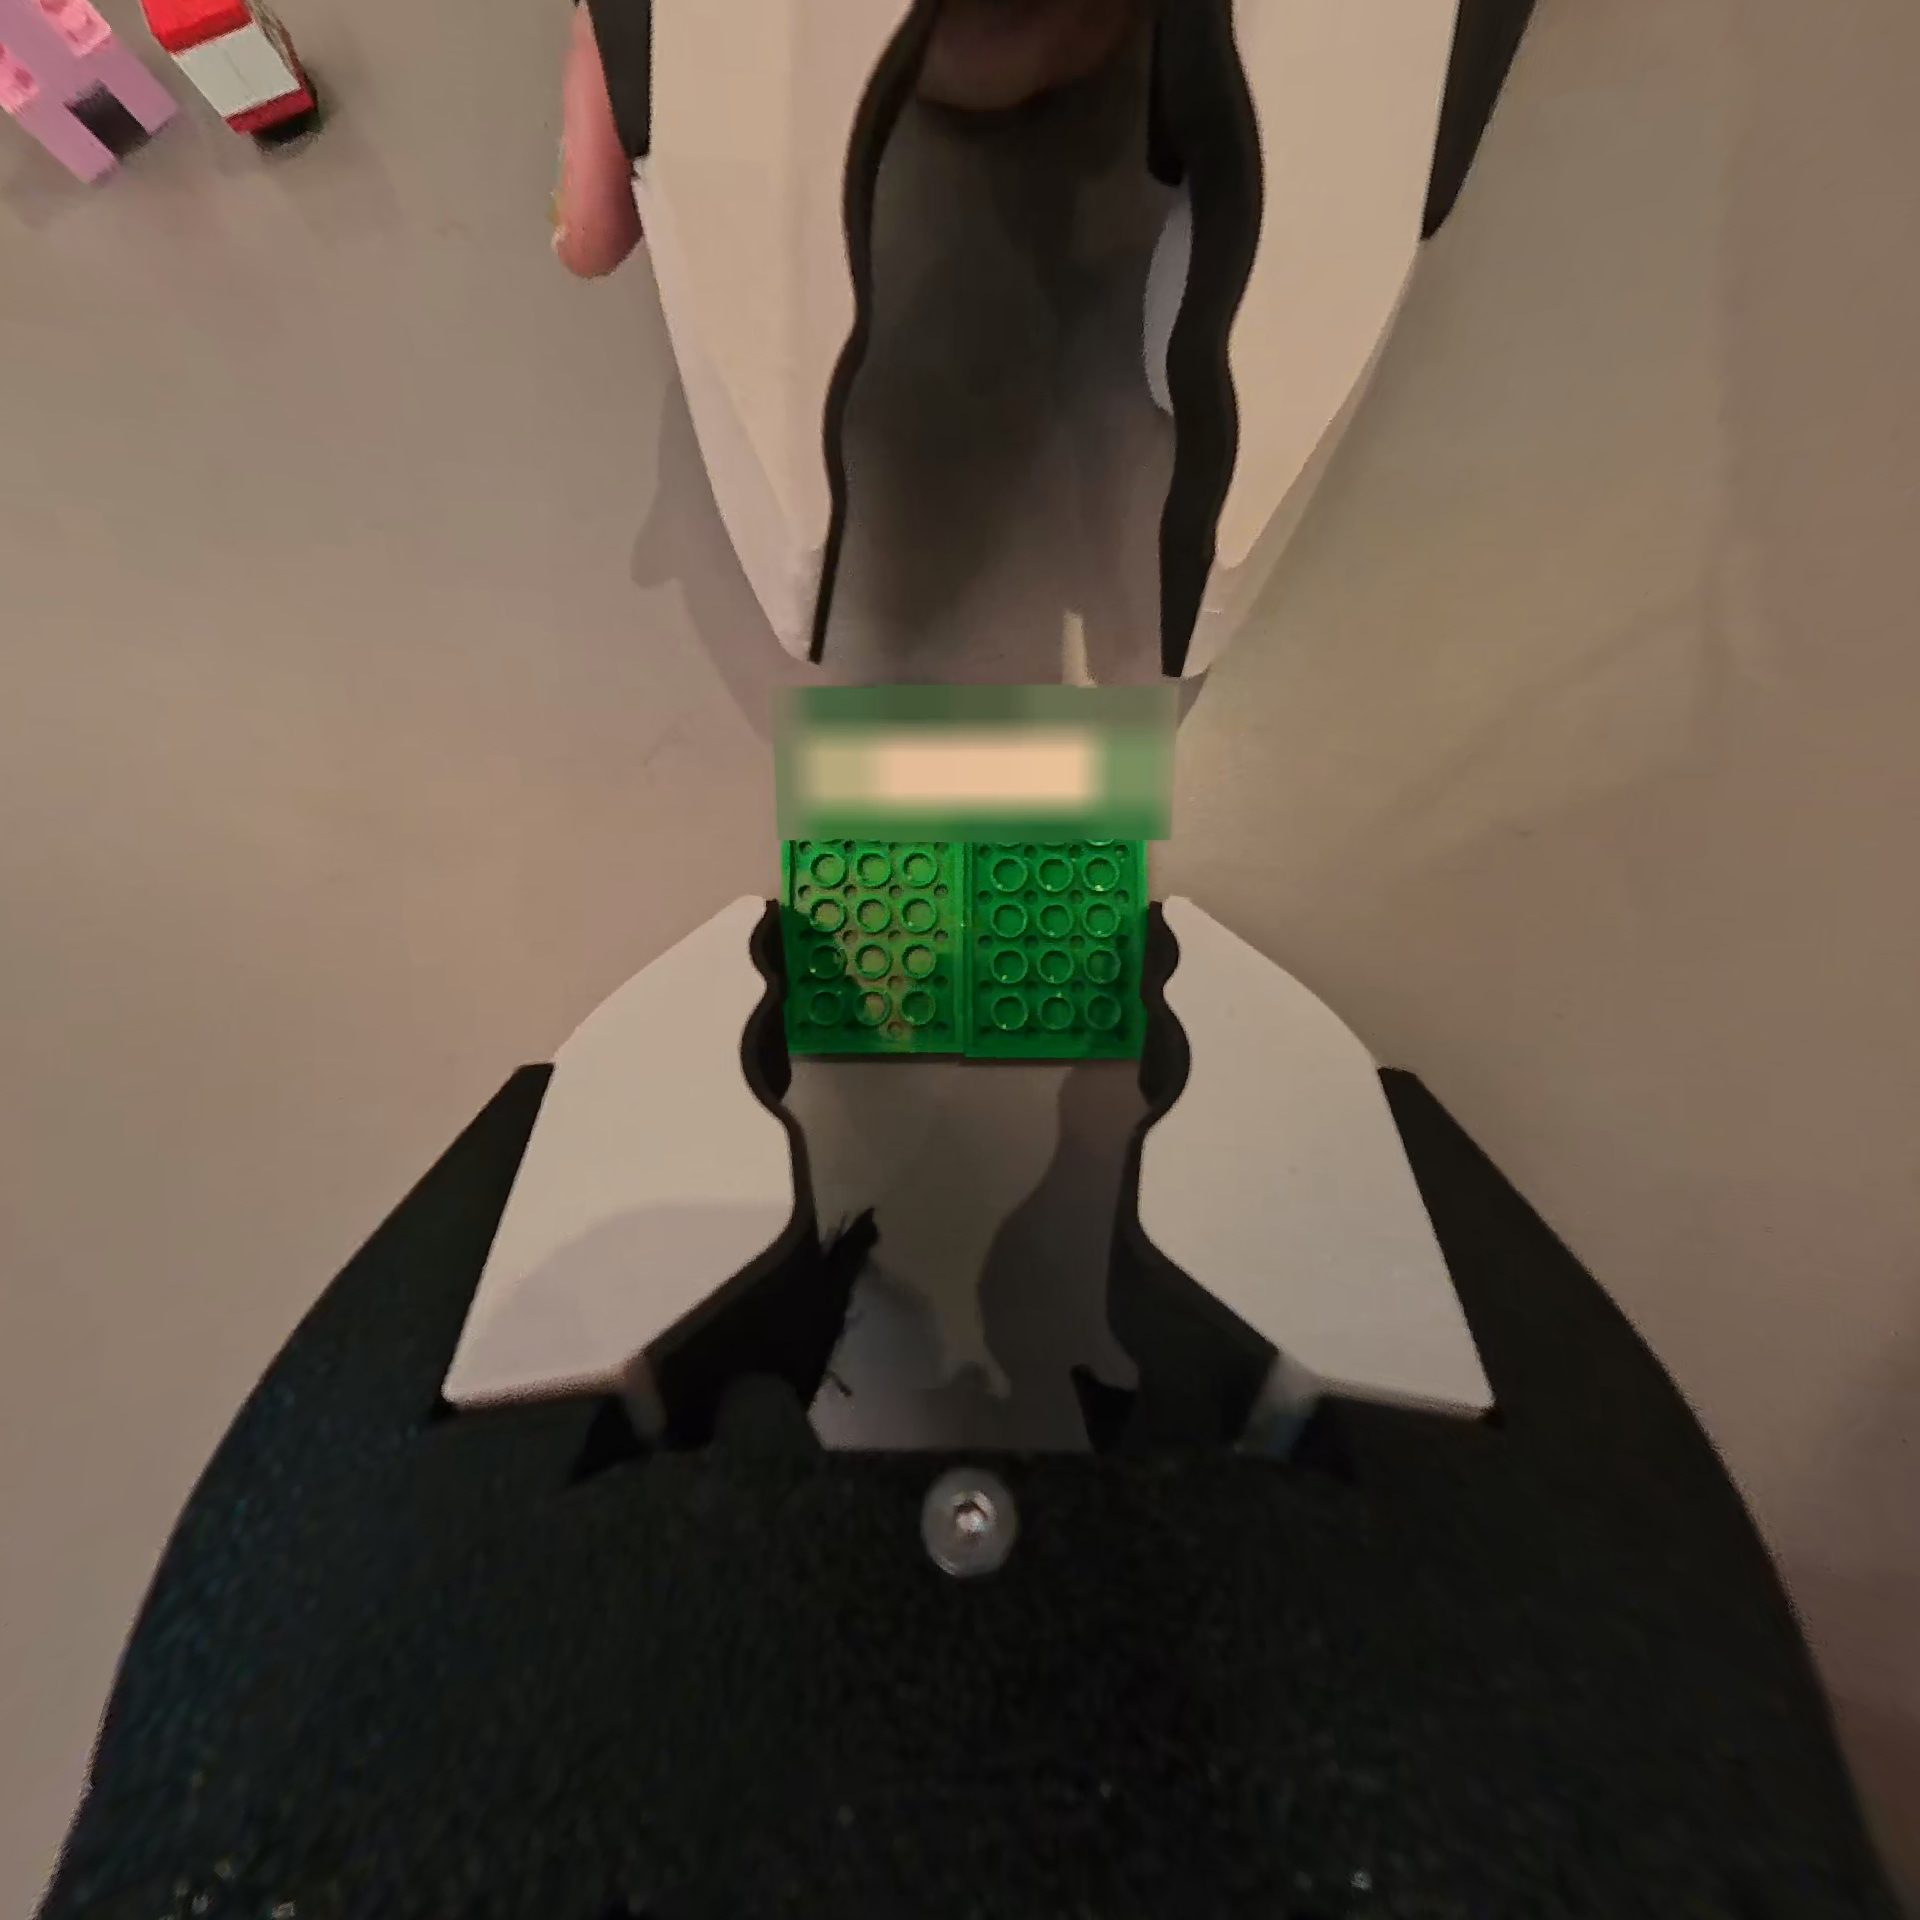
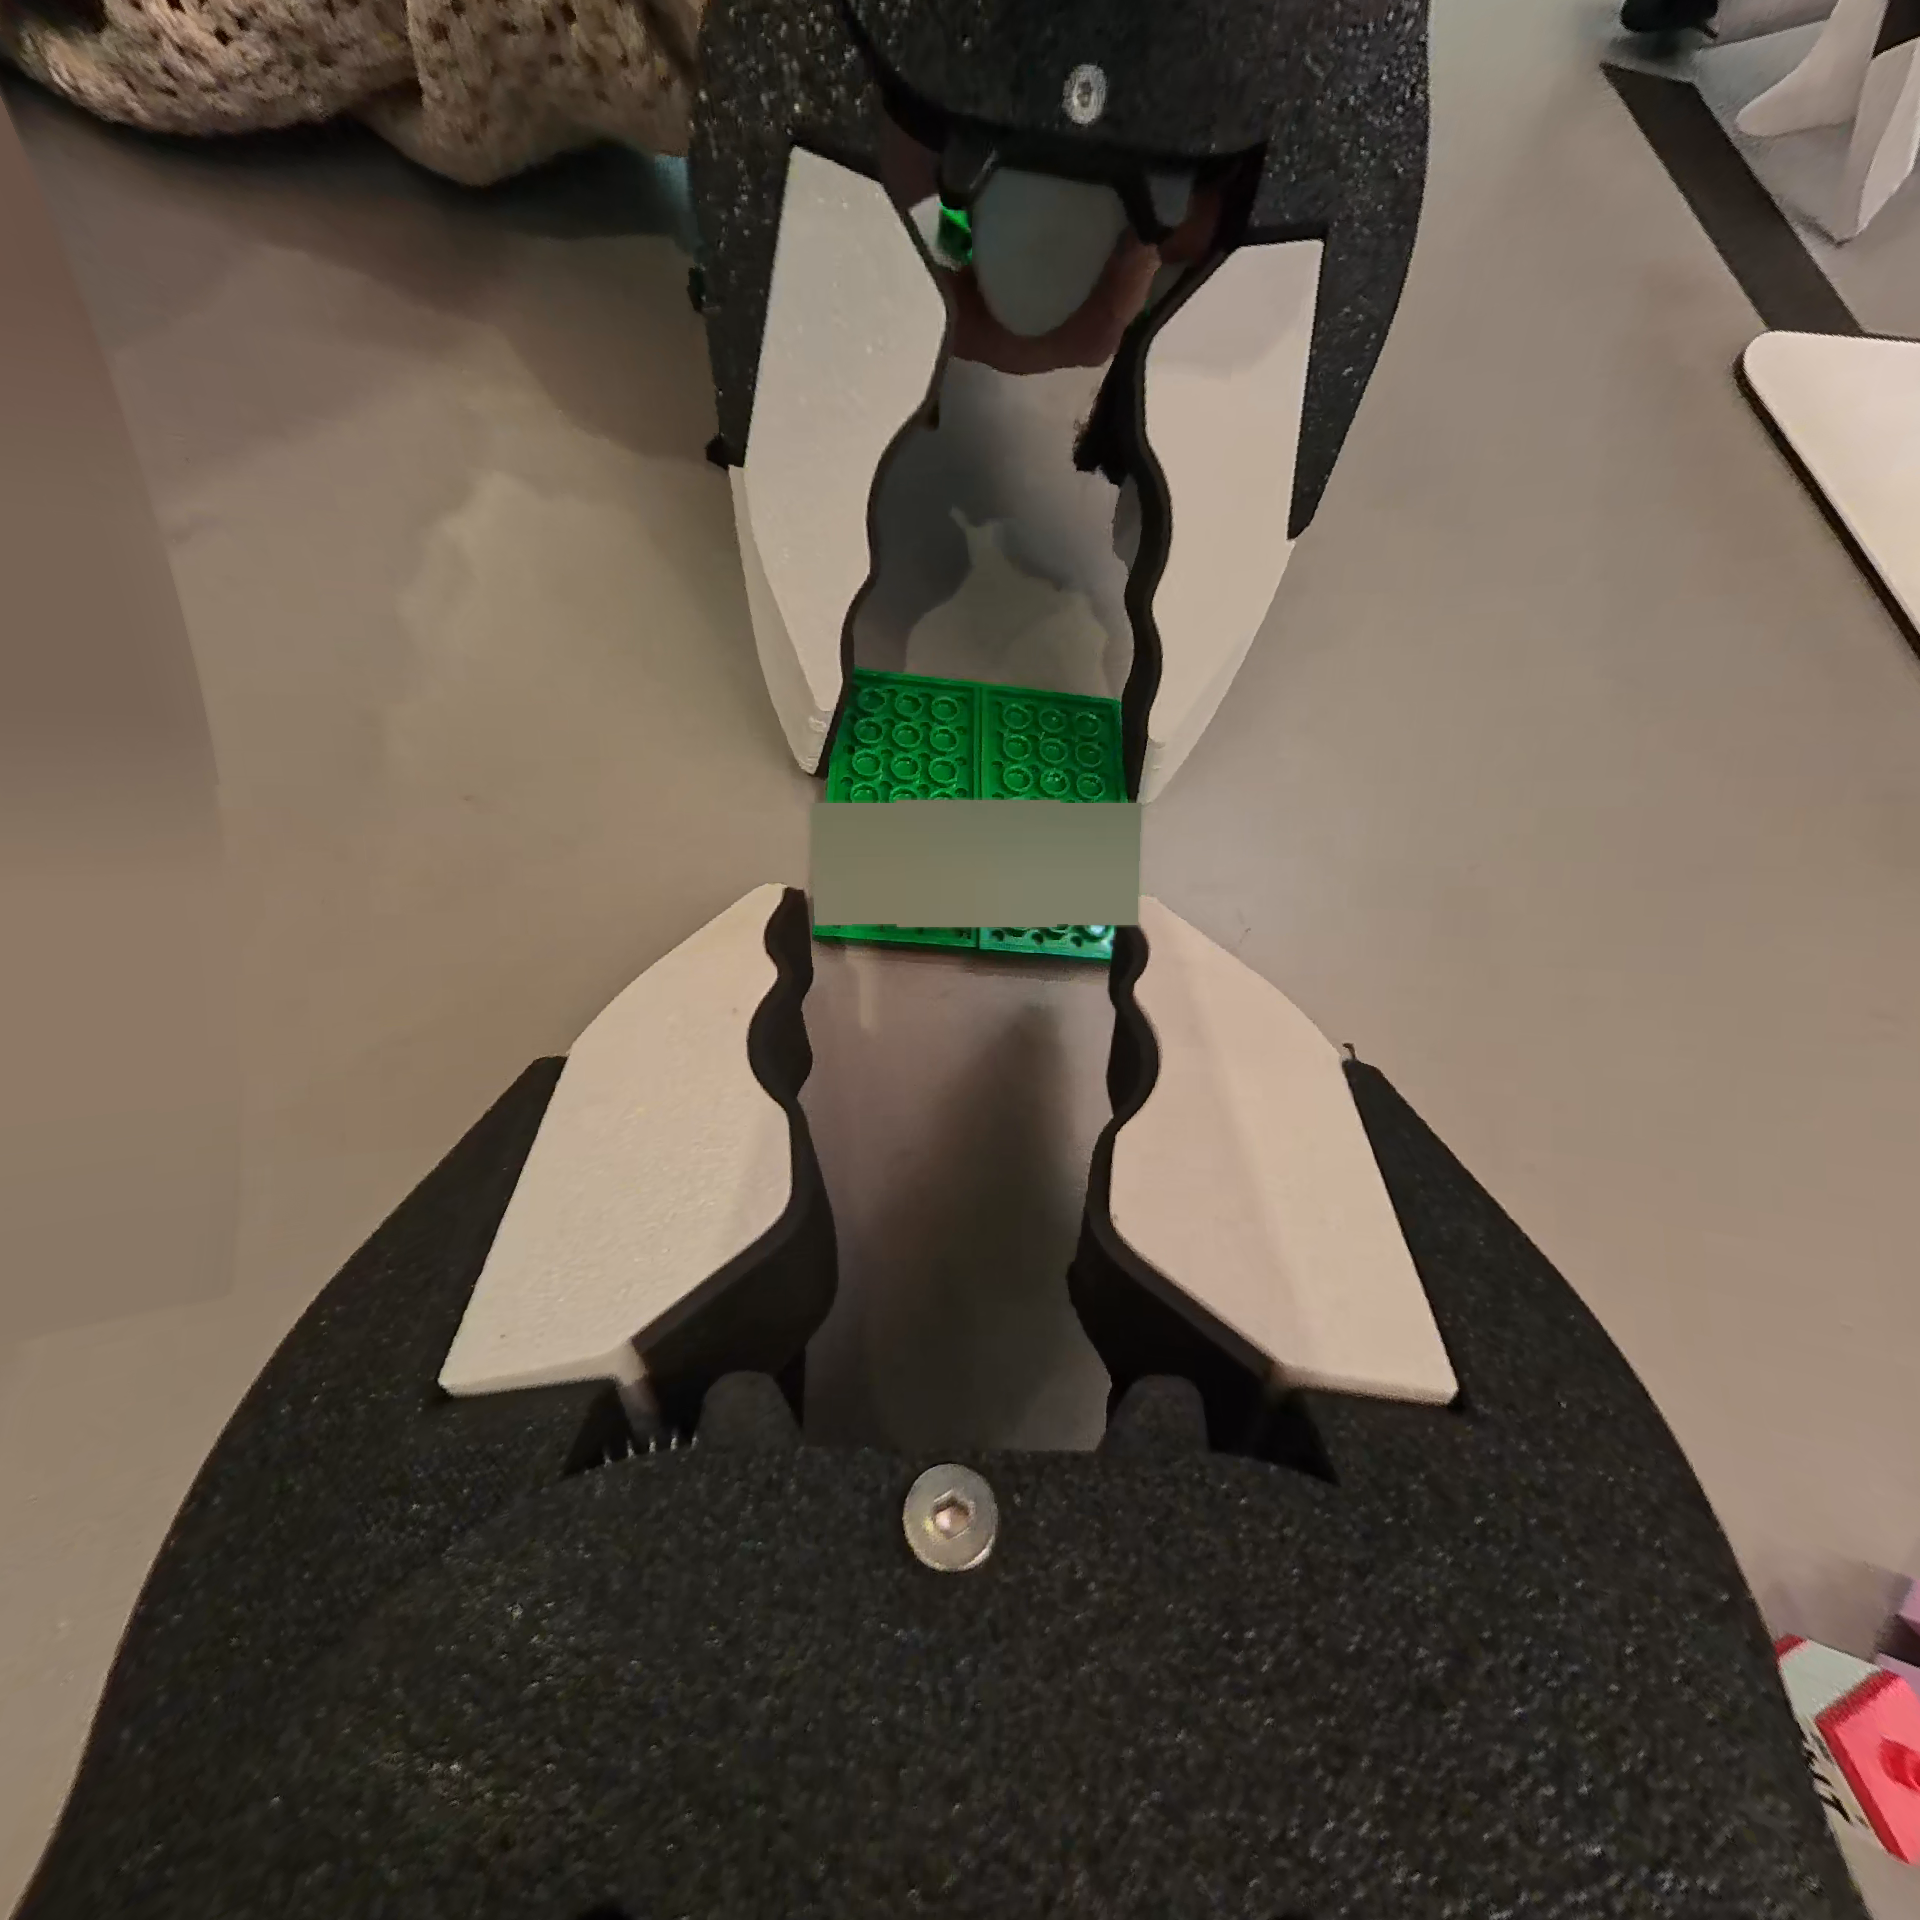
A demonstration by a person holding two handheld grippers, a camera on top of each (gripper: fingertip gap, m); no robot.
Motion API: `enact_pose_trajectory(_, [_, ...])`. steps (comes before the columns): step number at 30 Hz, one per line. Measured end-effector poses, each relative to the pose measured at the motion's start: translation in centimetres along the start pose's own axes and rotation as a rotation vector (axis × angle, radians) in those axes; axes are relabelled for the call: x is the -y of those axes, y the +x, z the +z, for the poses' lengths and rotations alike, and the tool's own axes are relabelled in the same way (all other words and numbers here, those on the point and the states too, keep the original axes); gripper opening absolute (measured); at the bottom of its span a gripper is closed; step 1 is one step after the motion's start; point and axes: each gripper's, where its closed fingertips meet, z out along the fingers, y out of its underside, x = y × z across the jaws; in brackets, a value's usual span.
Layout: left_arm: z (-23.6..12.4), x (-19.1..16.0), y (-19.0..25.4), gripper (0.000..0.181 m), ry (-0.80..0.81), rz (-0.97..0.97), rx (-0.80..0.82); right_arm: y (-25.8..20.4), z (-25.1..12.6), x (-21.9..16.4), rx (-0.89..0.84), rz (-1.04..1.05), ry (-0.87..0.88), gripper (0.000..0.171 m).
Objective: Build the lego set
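While the green plates (image 1: pixel 966 951) lie underside-up on the desk (image 1: pixel 312 727), their near end is gripped by the left claw (image 1: pixel 961 966); pink and red-white builds (image 1: pixel 156 88) are seen far left.

From the right wrist, the other end is clamped by the right claw (image 2: pixel 961 940).

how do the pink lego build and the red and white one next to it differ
The pink build is pink with a dark opening in its side; the red and white build is red-edged with white panels. The pink one looks larger and sits further left. Both rest on the table, away from the green plates.
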Motion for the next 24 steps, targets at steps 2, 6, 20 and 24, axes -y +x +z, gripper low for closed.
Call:
enact_pose_trajectory(2, [0.0, 0.1, 0.0, 0.065, 0.009, 0.025, 0.012, 0.2, -0.1, 0.1, -0.008, 0.011, 0.014, 0.055])
enact_pose_trajectory(6, [-0.1, 0.4, -0.1, 0.065, 0.043, 0.077, 0.048, 1.6, -0.4, 0.0, -0.06, 0.096, 0.02, 0.053])
enact_pose_trajectory(20, [-0.4, 0.7, -0.1, 0.04, 0.139, 0.218, 0.095, 2.2, 0.1, 0.7, 0.134, 0.667, 0.076, 0.042])
enact_pose_trajectory(24, [-0.5, 0.4, -0.2, 0.029, 0.109, 0.239, 0.105, 1.8, 0.1, 0.8, 0.089, 0.539, 0.077, 0.042])
